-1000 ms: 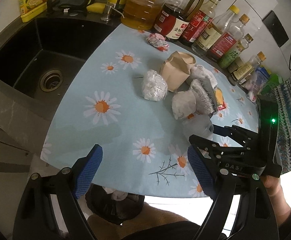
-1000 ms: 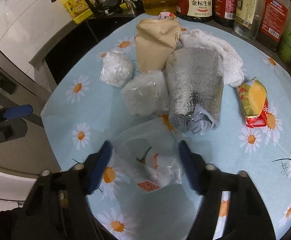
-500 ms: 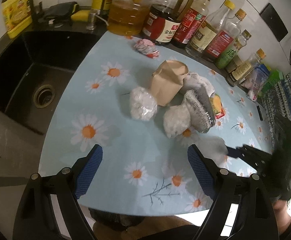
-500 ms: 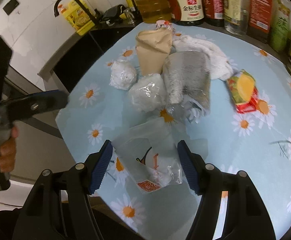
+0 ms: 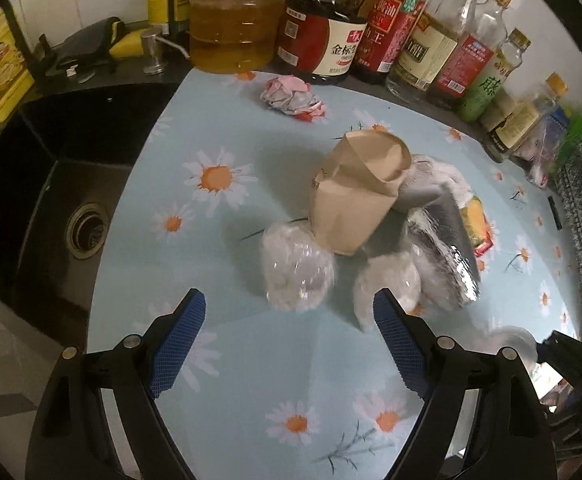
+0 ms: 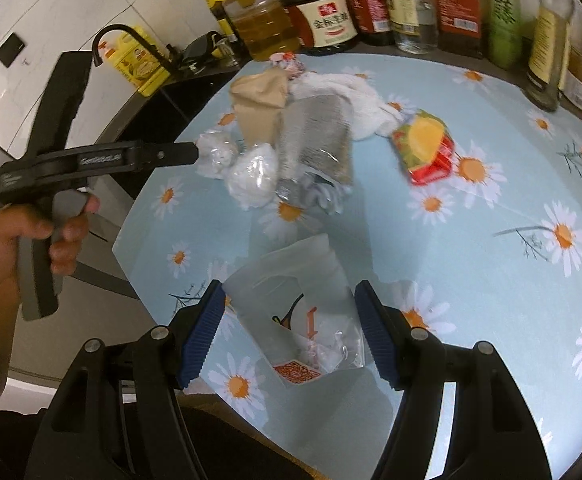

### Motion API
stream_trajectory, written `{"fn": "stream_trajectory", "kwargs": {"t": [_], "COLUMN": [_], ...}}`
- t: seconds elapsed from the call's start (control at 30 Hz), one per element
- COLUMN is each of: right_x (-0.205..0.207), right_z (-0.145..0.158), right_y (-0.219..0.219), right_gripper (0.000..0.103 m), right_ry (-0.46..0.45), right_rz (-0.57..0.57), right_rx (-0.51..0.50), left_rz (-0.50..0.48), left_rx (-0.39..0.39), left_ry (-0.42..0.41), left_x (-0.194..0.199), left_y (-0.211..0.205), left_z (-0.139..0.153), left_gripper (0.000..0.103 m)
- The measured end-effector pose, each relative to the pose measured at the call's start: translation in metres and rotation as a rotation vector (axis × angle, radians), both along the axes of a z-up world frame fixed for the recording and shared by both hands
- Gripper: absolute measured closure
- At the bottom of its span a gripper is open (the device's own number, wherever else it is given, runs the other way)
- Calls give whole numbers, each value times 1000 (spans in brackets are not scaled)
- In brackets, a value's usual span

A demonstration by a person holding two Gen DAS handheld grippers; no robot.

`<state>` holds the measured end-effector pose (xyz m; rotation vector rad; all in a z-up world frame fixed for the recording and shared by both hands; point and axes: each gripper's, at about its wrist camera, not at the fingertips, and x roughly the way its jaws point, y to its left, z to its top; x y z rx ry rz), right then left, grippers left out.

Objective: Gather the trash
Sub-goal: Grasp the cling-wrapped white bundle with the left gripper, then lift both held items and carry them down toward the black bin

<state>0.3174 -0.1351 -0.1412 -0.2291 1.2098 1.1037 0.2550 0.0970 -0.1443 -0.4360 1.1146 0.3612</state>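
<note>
Bottles (image 5: 407,40) at twelve o'clock are cut off at the top edge. White cloth (image 5: 443,176) lies mostly hidden behind the paper bag (image 5: 355,192). The right gripper (image 5: 563,360) is blurred at four o'clock, cropped by the frame edge

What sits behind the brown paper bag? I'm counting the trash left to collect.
Behind the brown paper bag lie a white cloth and a crumpled pink wrapper near the bottles. The bag hides part of the cloth, so anything beneath can't be seen.
</note>
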Motion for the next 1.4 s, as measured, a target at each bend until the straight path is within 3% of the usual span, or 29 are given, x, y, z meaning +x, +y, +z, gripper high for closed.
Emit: {"fn": "stream_trajectory", "kwargs": {"t": [0.23, 0.33, 0.57, 1.03, 1.4], "right_x": [5, 7, 11, -6, -60], "right_z": [-2, -3, -2, -1, 12], "right_y": [-4, -5, -10, -14, 0], "right_gripper": [36, 36, 36, 36, 36], "right_ry": [9, 12, 11, -14, -53], "right_rz": [-5, -5, -13, -61, -86], "right_rx": [-9, -10, -21, -36, -39], "left_rz": [-25, -33, -11, -47, -108], "left_rx": [41, 65, 17, 21, -4], "left_ry": [31, 62, 88, 23, -48], "left_x": [22, 28, 34, 17, -44], "left_y": [1, 3, 18, 6, -6], "left_z": [-9, -17, -35, -17, 3], "left_gripper": [21, 31, 54, 54, 54]}}
